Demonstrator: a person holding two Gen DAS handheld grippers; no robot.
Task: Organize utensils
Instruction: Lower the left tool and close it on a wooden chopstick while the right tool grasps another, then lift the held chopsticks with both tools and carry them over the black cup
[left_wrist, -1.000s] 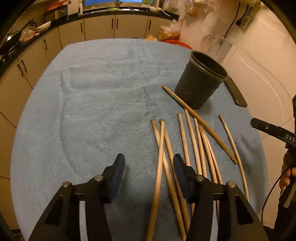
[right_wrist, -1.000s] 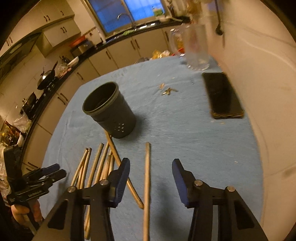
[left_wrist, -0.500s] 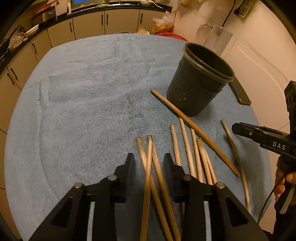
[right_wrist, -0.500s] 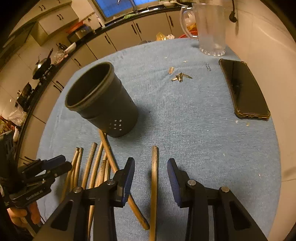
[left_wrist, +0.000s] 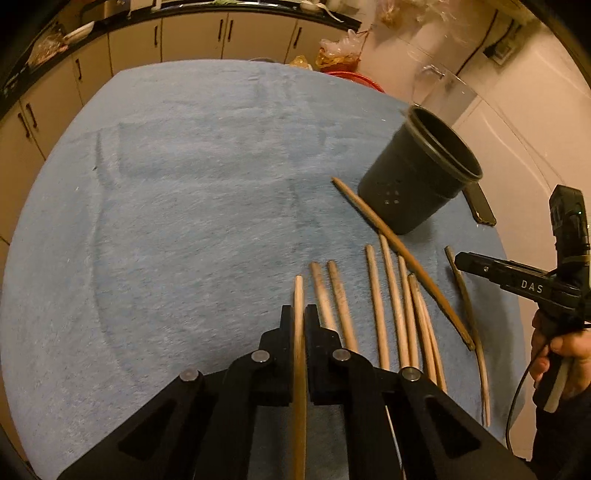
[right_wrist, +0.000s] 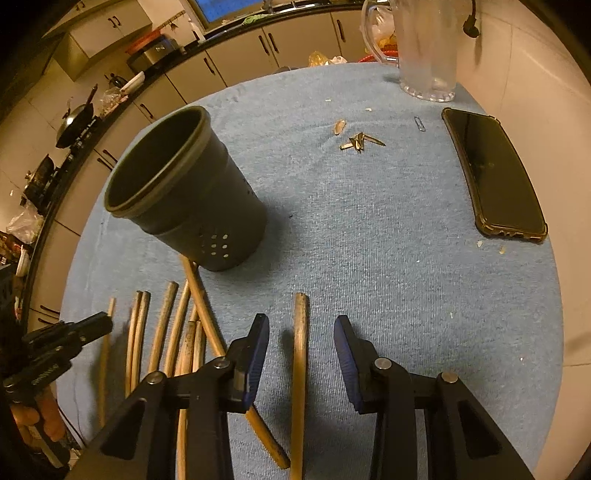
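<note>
The left gripper (left_wrist: 300, 317) has its jaws pressed in on a pale chopstick (left_wrist: 298, 295), the leftmost of the sticks on the blue cloth (left_wrist: 192, 192), whose tip pokes out ahead of the fingertips. Just to its right lie the loose chopsticks (left_wrist: 376, 295), roughly parallel, with one darker chopstick (left_wrist: 399, 254) slanting across their far ends and reaching the foot of the black utensil holder (right_wrist: 184, 192), which stands upright on the cloth. Further right, the right gripper (right_wrist: 301, 334) is spread wide, its blue-padded fingers (right_wrist: 256, 354) on either side of a single curved chopstick (right_wrist: 300, 350) without touching it. A black phone (right_wrist: 491, 173) lies near the cloth's right edge, with a clear pitcher (right_wrist: 424, 44) beyond it.
</note>
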